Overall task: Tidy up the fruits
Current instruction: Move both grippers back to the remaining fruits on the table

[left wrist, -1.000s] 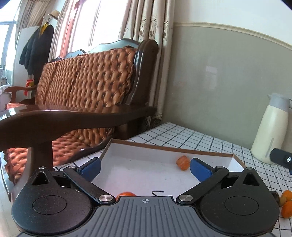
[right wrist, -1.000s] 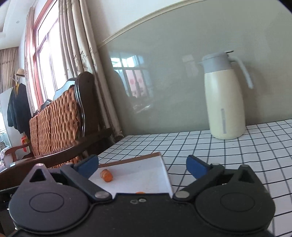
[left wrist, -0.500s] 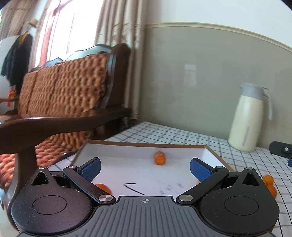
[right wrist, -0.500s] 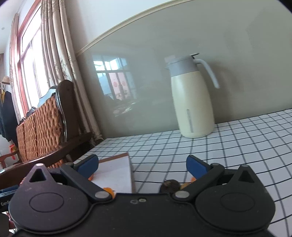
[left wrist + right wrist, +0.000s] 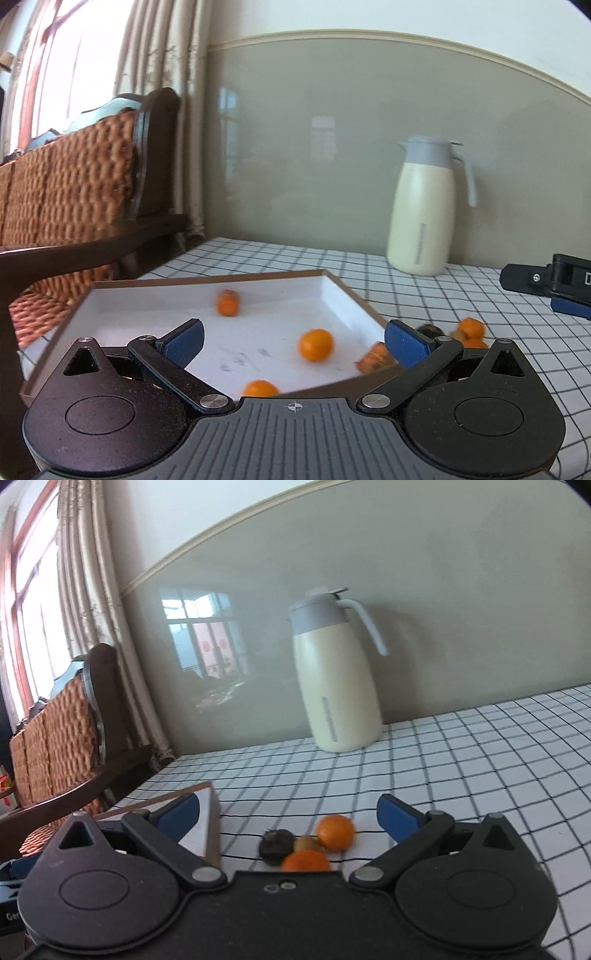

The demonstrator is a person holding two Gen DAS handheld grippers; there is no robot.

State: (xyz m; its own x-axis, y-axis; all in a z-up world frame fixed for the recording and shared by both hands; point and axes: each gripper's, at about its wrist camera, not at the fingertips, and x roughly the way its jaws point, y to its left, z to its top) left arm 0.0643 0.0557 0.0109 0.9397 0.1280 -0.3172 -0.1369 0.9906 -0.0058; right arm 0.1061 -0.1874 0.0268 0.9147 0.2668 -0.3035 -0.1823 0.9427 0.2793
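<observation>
A shallow white box with a brown rim [image 5: 343,286] lies on the checked table; its corner shows in the right wrist view [image 5: 207,827]. Several small orange fruits lie in it, one in the middle [image 5: 316,344], one at the back [image 5: 227,302]. My left gripper [image 5: 293,339] is open and empty, over the box's near edge. A cluster of loose fruits lies on the table right of the box: orange ones [image 5: 335,832] and a dark one [image 5: 277,845], also in the left wrist view [image 5: 469,328]. My right gripper [image 5: 288,812] is open and empty, just before this cluster.
A cream thermos jug [image 5: 338,686] stands at the back against the wall, also in the left wrist view [image 5: 424,210]. A wooden sofa with woven cushions [image 5: 66,192] stands left of the table. The right gripper's body [image 5: 550,280] shows at the left view's right edge.
Both grippers have swung to the right. The fruit cluster on the table now lies between the right gripper's fingers. More fruits in the box show in the left view.
</observation>
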